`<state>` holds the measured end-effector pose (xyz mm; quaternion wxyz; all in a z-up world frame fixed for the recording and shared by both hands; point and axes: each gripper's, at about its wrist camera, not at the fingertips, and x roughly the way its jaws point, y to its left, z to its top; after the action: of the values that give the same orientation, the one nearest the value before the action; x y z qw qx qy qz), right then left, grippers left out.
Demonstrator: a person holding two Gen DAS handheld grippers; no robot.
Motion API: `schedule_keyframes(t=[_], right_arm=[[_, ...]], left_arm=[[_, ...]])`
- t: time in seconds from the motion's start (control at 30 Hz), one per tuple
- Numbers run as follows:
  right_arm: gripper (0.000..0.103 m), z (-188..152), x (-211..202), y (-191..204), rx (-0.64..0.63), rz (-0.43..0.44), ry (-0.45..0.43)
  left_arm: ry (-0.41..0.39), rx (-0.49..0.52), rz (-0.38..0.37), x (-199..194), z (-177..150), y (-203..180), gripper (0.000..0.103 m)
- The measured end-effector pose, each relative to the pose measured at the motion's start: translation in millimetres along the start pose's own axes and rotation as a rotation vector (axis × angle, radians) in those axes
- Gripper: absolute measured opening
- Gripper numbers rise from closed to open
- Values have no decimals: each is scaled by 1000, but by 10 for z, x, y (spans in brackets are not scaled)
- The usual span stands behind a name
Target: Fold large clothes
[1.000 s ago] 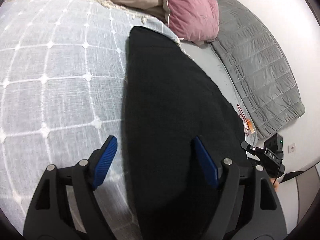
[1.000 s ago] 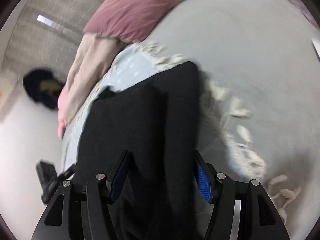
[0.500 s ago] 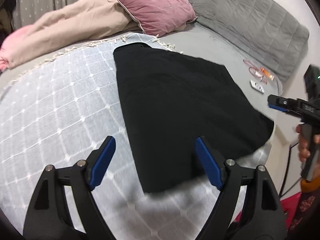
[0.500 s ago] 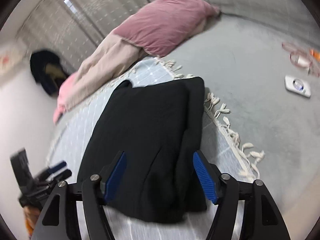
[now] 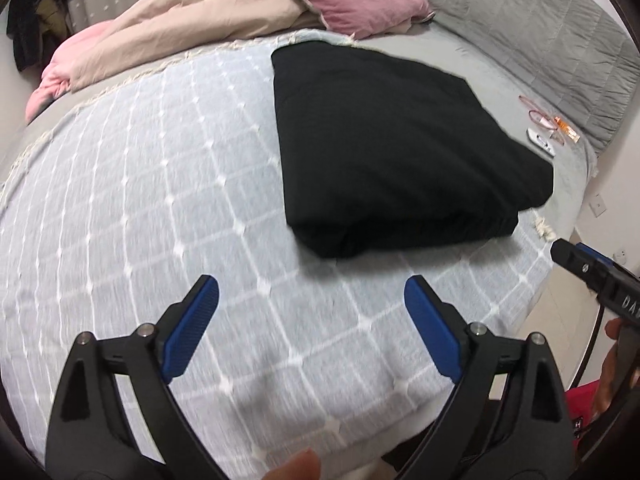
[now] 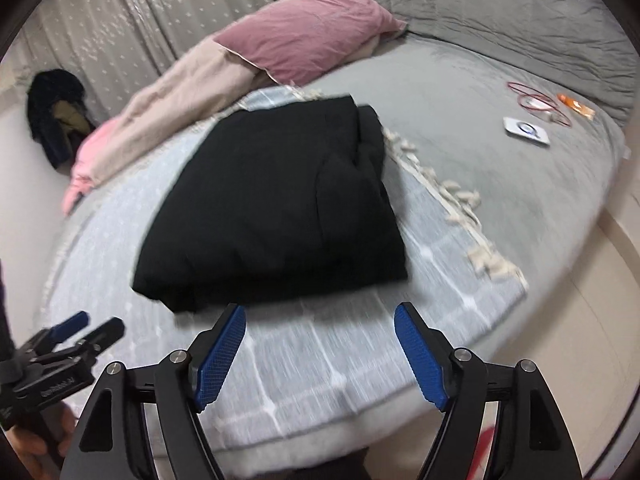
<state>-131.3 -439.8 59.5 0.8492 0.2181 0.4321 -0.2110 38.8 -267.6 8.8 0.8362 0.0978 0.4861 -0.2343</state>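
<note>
A black garment (image 5: pixel 392 148) lies folded into a thick rectangle on the light blue checked blanket (image 5: pixel 140 208). It also shows in the right wrist view (image 6: pixel 276 208). My left gripper (image 5: pixel 312 292) is open and empty, held above the blanket short of the garment's near edge. My right gripper (image 6: pixel 320 320) is open and empty, also back from the garment's near edge. The right gripper shows at the right edge of the left wrist view (image 5: pixel 592 272). The left gripper shows at the lower left of the right wrist view (image 6: pixel 76 332).
A pink pillow (image 6: pixel 308 44) and a beige duvet (image 5: pixel 192 16) lie at the far side of the grey bed (image 6: pixel 500 184). A red cord (image 6: pixel 536 104), a white card (image 6: pixel 526 131) and an orange item (image 6: pixel 576 106) lie at the right. Dark clothes (image 6: pixel 56 116) hang by the curtain.
Both grippers have pulled back and up from over the garment. The garment now lies clear ahead of both, folded on the blanket.
</note>
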Motion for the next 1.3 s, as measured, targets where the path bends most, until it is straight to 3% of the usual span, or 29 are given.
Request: schedule_keyframes(t=[0.43, 0.9, 1.0, 1.3], right_arm=[[78, -160, -65, 148, -83, -118, 10], [79, -185, -30, 181, -83, -103, 18], [79, -191, -24, 193, -85, -104, 20], [79, -202, -10, 205, -88, -103, 24]], left_arm=[[7, 2, -11, -156, -159, -123, 94], [31, -24, -23, -164, -172, -83, 94], [32, -14, -13, -162, -177, -97, 101], [24, 6, 13, -179, -179, -138, 102]])
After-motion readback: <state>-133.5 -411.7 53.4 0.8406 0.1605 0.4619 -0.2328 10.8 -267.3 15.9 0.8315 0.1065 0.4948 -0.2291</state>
